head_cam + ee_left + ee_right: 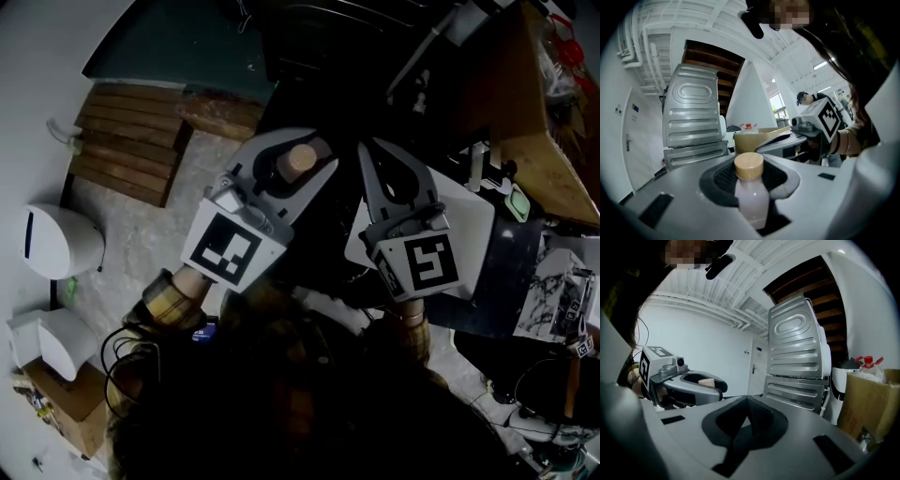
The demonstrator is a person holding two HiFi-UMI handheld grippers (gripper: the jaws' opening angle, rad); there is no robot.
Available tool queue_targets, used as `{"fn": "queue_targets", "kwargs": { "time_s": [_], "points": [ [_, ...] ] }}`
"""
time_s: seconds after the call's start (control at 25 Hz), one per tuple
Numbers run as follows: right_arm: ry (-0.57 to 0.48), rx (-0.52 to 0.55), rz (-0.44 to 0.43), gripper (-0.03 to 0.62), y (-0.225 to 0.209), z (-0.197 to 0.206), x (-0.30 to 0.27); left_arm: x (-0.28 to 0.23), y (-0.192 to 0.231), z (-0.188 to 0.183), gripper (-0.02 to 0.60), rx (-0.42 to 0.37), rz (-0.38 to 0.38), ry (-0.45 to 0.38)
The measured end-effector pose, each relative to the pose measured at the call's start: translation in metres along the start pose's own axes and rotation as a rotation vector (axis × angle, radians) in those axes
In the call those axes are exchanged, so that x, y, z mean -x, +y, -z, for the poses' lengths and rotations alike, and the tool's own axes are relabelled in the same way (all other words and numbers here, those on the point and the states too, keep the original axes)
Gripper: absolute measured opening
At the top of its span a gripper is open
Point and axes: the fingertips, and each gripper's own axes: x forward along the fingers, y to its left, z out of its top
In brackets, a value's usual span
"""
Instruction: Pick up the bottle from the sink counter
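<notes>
Wooden slats (131, 141) lie on the pale floor in the head view. Above them the left gripper (298, 150) hugs a bottle (301, 157), close beside the right gripper (380, 164).

In the left gripper view, the jaws squeeze the upright bottle. It has a tan cap and pale milky drink inside. Behind it, a brown box (759, 136) holds something red-topped, maybe another bottle.

In the right gripper view, the jaws are pressed together with nothing between them.

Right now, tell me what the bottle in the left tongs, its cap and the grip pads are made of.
Bottle: probably translucent plastic, frosted and pale lilac-white, with a soft sheen; glass can't be ruled out.
Cap: wood or a wood-look material, matte tan with no gloss.
Pads: dark and rubbery-looking, going by the fine ribbed texture.
</notes>
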Motion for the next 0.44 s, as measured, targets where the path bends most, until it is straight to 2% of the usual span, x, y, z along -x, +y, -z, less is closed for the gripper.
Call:
{"fn": "queue_targets", "kwargs": {
  "time_s": [0.24,0.44],
  "points": [
    [0.025,0.017,0.000,0.015,-0.001,0.008,0.008,0.001,-0.005,-0.002,0.127,-0.008,0.013,-0.005],
    [-0.027,0.023,0.040,0.015,-0.007,-0.009,0.017,0.000,-0.009,-0.011,0.127,0.008,0.041,-0.028]
  ]
}}
